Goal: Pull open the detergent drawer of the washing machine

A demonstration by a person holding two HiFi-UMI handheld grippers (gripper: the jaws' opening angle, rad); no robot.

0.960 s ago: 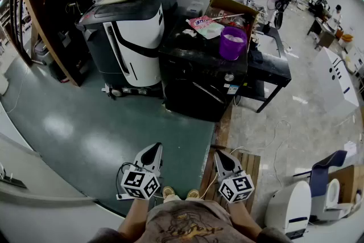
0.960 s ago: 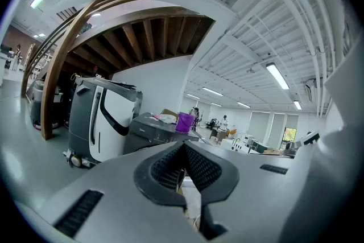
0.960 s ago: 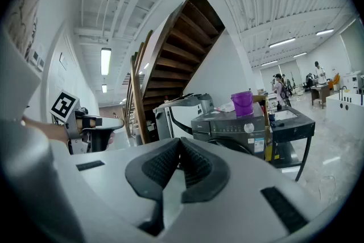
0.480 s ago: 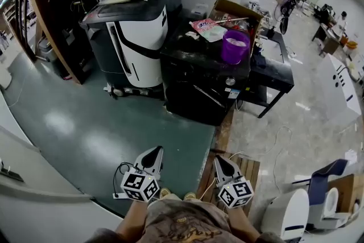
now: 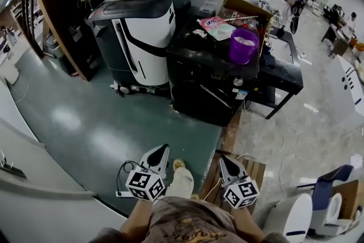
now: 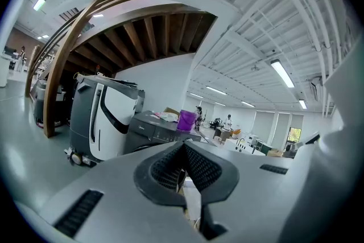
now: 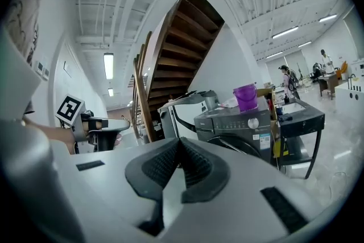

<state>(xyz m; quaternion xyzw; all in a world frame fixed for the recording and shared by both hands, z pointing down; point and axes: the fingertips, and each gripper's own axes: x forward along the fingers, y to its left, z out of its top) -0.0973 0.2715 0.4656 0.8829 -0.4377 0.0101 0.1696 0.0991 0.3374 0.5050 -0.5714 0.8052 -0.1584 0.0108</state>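
Observation:
The black front-loading washing machine (image 5: pixel 207 79) stands across the green floor, well ahead of both grippers. Its control strip with a round knob (image 7: pixel 249 120) runs along the top of the front; the detergent drawer is too small to pick out. My left gripper (image 5: pixel 163 149) is low in the head view, jaws shut with nothing between them, and points toward the machine (image 6: pixel 154 129). My right gripper (image 5: pixel 223 160) is beside it, also shut and holding nothing. In the right gripper view the machine (image 7: pixel 242 125) sits to the right, and the left gripper (image 7: pixel 101 125) shows at the left.
A purple bucket (image 5: pixel 243 45), papers and a cardboard box (image 5: pixel 245 10) lie on top of the washer. A white-and-black machine (image 5: pixel 139 37) stands to its left and a low black table (image 5: pixel 284 74) to its right. Wooden stair beams (image 5: pixel 48 14) rise far left. People stand far back right.
The washer and its neighbours have shifted slightly rightward and nearer in the head view. A foot now shows between the two grippers. Both grippers stay shut.

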